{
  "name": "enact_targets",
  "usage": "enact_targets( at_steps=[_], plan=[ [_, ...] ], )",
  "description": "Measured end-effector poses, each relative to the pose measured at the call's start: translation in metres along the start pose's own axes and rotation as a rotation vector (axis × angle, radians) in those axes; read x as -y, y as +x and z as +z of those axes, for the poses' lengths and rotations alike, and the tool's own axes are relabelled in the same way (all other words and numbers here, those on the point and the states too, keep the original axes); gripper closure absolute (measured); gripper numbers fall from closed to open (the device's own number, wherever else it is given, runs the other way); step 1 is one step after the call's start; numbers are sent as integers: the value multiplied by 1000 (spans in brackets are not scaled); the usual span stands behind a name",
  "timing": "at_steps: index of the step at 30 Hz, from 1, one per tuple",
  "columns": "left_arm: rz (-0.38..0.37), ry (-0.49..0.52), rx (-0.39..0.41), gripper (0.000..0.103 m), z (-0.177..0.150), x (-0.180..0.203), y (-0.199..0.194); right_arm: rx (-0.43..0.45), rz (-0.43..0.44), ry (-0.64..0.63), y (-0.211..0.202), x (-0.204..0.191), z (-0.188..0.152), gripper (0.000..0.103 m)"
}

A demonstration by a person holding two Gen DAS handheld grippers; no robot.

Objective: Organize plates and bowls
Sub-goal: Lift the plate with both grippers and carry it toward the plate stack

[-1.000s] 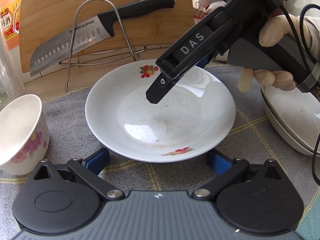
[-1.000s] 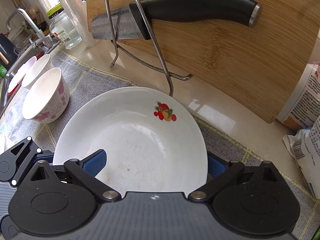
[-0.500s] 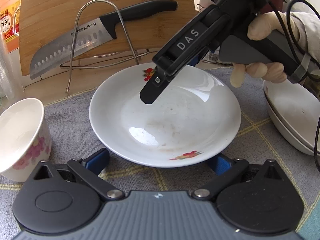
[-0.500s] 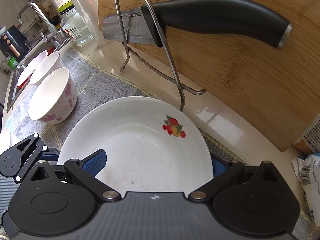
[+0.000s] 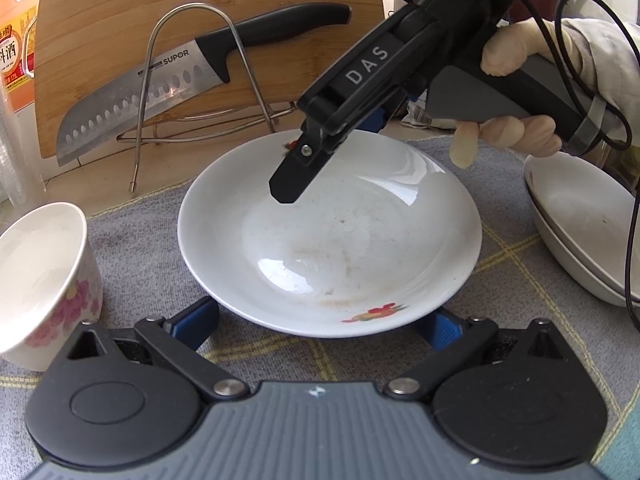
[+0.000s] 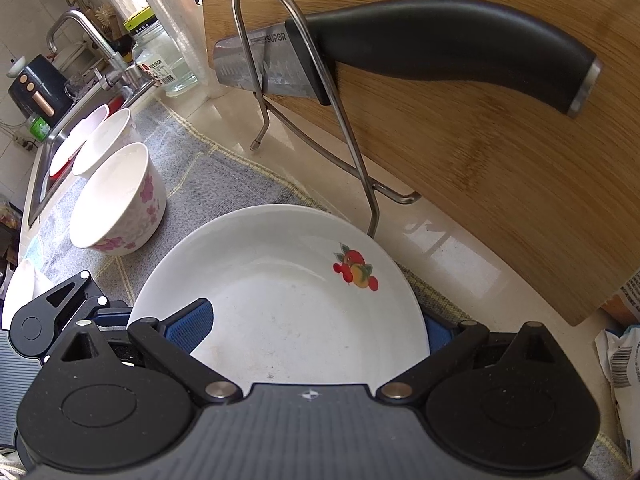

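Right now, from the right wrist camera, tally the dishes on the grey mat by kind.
Fruit-print plate: 1
Bowls: 2, the floral bowl and the bowl behind it
Total: 3

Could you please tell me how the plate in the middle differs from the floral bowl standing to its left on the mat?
The plate is wide and shallow; the bowl is narrow, deep and steep-walled. The plate carries small fruit motifs on its inner rim; the bowl has pink blossoms on its outer wall. The plate shows faint brownish residue; the bowl's inside looks plain white. Both are white, upright and rest on the grey mat.
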State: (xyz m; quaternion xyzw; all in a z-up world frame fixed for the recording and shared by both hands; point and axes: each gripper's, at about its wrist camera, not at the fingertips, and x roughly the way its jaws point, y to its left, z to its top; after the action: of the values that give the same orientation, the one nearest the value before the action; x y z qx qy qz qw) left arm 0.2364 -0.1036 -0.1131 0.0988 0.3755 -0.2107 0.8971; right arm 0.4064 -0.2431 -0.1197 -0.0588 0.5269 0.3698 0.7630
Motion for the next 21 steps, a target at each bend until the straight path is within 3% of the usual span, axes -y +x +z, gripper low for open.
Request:
enact_targets(
  at_steps=[21],
  plan=[
    [-11, 44, 7, 2, 4, 3, 2, -13, -9, -20, 0, -3, -1, 0]
  ],
)
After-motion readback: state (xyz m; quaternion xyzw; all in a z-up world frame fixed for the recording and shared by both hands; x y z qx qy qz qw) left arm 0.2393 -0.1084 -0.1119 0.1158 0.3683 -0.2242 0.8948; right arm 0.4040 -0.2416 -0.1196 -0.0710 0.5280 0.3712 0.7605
